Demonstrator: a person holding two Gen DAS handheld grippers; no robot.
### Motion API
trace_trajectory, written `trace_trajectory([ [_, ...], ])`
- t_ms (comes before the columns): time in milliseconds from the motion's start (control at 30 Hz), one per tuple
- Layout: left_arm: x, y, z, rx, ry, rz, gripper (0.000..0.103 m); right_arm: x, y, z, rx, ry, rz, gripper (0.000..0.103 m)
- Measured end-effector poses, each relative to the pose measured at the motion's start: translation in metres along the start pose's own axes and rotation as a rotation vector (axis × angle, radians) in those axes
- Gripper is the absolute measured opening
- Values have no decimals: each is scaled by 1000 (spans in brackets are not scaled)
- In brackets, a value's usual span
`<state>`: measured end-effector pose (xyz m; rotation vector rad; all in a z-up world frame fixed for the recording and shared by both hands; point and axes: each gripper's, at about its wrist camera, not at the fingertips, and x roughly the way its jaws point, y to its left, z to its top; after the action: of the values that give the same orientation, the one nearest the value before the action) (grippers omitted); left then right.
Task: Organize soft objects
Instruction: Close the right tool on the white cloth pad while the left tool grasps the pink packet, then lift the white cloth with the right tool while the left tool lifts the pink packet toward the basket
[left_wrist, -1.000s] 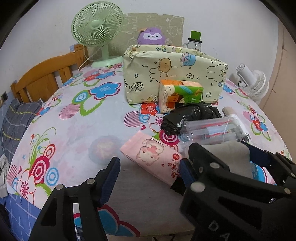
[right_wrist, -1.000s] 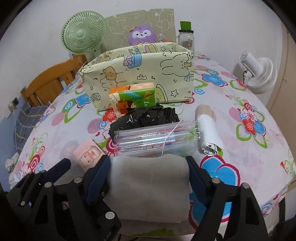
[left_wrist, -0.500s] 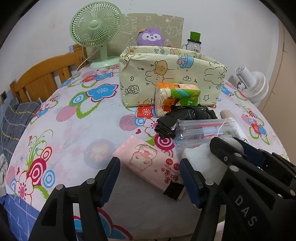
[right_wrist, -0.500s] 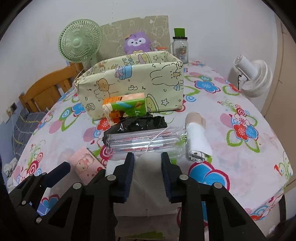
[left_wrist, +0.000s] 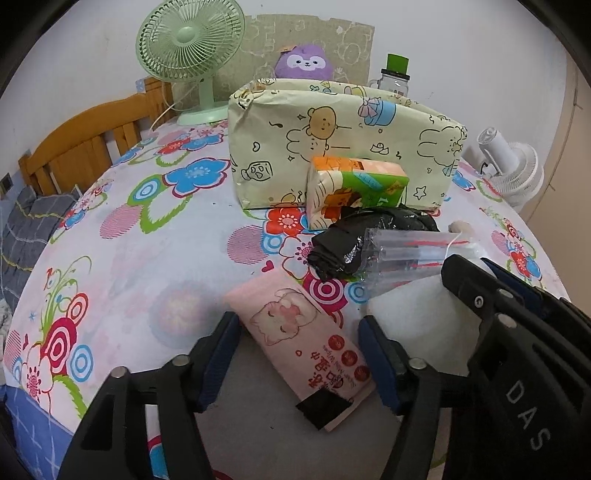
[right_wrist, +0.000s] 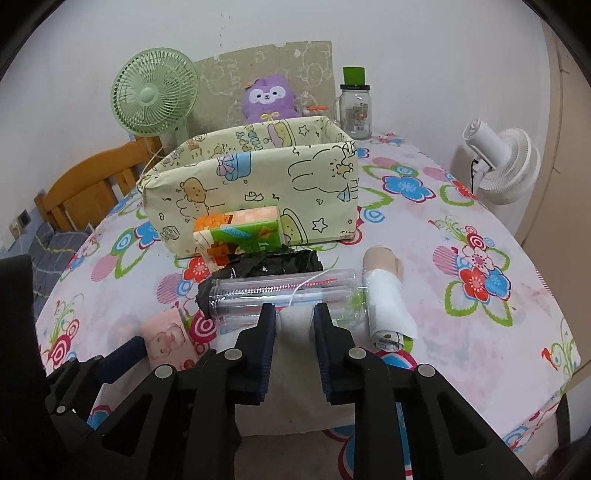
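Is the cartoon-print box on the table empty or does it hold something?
Empty, as far as visible: the right wrist view looks into the cartoon-print box and shows only its printed inner walls. Its floor is hidden.

Both grippers (left_wrist: 299, 354) (right_wrist: 294, 326) closing — angled downward

White wall (right_wrist: 424, 44) behind; wooden bed frame (left_wrist: 85, 144) at left.

Even soft indoor light, faint shadows, sharp focus throughout, strong fisheye bending, dark vignette at the corners
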<state>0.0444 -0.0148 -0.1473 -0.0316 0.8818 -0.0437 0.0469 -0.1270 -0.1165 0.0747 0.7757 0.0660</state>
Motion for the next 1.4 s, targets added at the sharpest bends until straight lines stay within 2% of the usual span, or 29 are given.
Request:
trace_trajectory([
  [167, -2, -1, -2, 17, -7, 0, 46, 3, 0, -2, 9, 14, 22, 26],
  [300, -4, -1, -4, 25, -11, -10, 41, 5, -3, -5, 32, 30, 34, 32],
  [433, -6, -1, -6, 29, -9, -17, 40, 12, -2, -10, 34, 86, 35, 62],
  [500, -7, -3, -7, 37, -13, -10, 40, 12, -4, -12, 49, 95, 48, 62],
  [533, -7, -4, -7, 36, -12, -10, 40, 12, -4, -13, 51, 94, 53, 61],
  [567, -7, -4, -7, 36, -13, -9, 40, 11, -4, -14, 54, 94, 58, 50],
  [667, -8, -5, -8, 38, -16, -4, 39, 9, -4, -15, 52, 89, 51, 30],
  [767, -11, -6, -8, 42, -25, -3, 38, 5, -3, -15, 42, 77, 56, 17],
  [867, -15, -7, -7, 43, -34, -1, 38, 1, -3, -13, 34, 67, 66, 14],
  [1400, -44, -9, 15, 34, -100, -25, 38, -30, -1, 14, 18, -25, 59, 13],
])
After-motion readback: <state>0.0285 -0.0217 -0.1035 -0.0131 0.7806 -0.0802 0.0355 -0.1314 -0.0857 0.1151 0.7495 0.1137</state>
